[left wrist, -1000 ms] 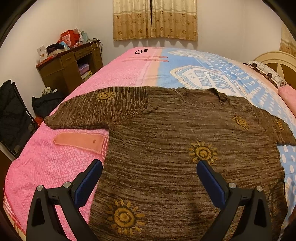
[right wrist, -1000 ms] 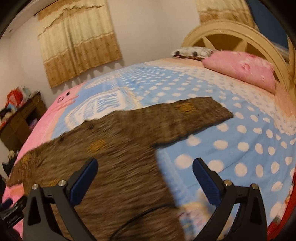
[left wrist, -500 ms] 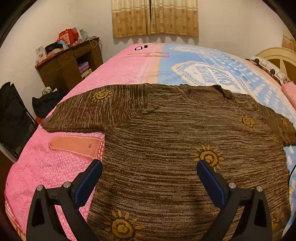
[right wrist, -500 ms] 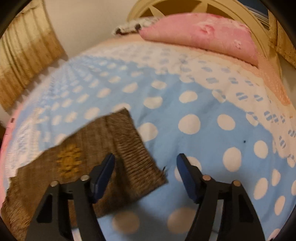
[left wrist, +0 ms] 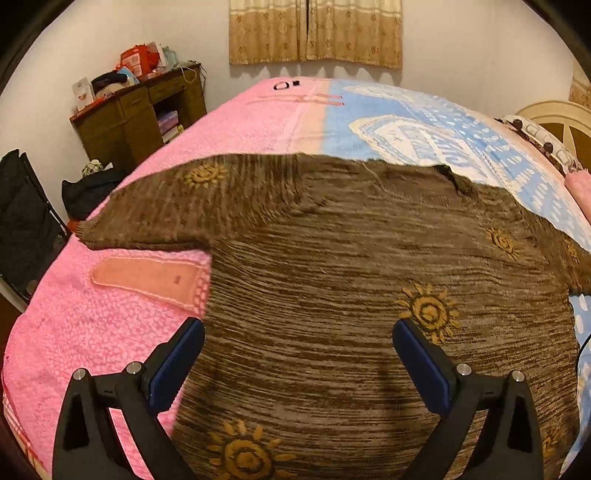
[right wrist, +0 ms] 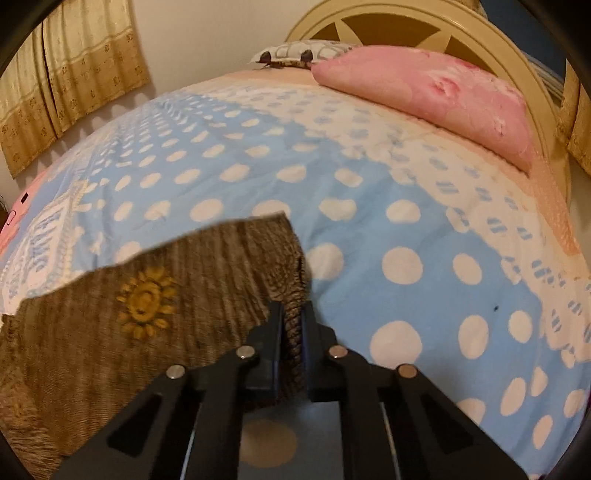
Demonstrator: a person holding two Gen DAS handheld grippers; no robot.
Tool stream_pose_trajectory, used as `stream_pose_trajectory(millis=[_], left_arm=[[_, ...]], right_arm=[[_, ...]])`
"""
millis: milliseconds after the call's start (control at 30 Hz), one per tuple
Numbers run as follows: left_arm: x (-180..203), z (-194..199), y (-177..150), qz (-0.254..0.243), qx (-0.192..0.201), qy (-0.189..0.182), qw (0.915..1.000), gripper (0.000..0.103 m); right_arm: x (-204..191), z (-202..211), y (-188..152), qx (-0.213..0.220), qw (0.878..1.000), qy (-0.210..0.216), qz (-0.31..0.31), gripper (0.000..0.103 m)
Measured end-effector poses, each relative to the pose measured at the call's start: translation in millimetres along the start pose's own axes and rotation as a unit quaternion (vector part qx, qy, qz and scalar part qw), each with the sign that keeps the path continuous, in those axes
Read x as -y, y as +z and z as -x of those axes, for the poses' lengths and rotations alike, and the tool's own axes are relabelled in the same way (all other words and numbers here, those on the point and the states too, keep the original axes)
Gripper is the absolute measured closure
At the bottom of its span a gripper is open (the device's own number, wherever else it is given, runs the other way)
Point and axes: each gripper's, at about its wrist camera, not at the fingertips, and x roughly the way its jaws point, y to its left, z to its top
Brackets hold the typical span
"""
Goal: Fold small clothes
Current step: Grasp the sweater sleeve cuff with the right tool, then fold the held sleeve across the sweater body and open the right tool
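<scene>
Sleeve cuff of the brown sun-patterned knit sweater (right wrist: 207, 273) sits pinched in our right gripper (right wrist: 291, 325); left gripper (left wrist: 295, 354) wide; we should lift gently inward.

The left wrist view looks forward and down along the left gripper (left wrist: 297, 363), close above the brown sweater (left wrist: 332, 295) on the bed (left wrist: 92, 325), facing the curtains (left wrist: 314, 33) beyond; the right wrist view looks down along the right gripper (right wrist: 291, 317), very near the sleeve (right wrist: 207, 280), facing the headboard (right wrist: 388, 26); both share the sweater and blue dotted bedspread (right wrist: 388, 221)
</scene>
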Motion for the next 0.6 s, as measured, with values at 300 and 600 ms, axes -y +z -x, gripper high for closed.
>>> stream_pose_trajectory(millis=[300, 600], left_arm=[[-27, 9, 4, 0.042, 0.011, -0.006, 0.9991, 0.001], [-61, 7, 1, 0.062, 0.014, 0.009, 0.9979, 0.001]], right_arm=[[-180, 120, -21, 0.086, 0.967, 0.157, 0.181, 0.092], [-319, 95, -134, 0.003, 0.93, 0.286, 0.23, 0.092]])
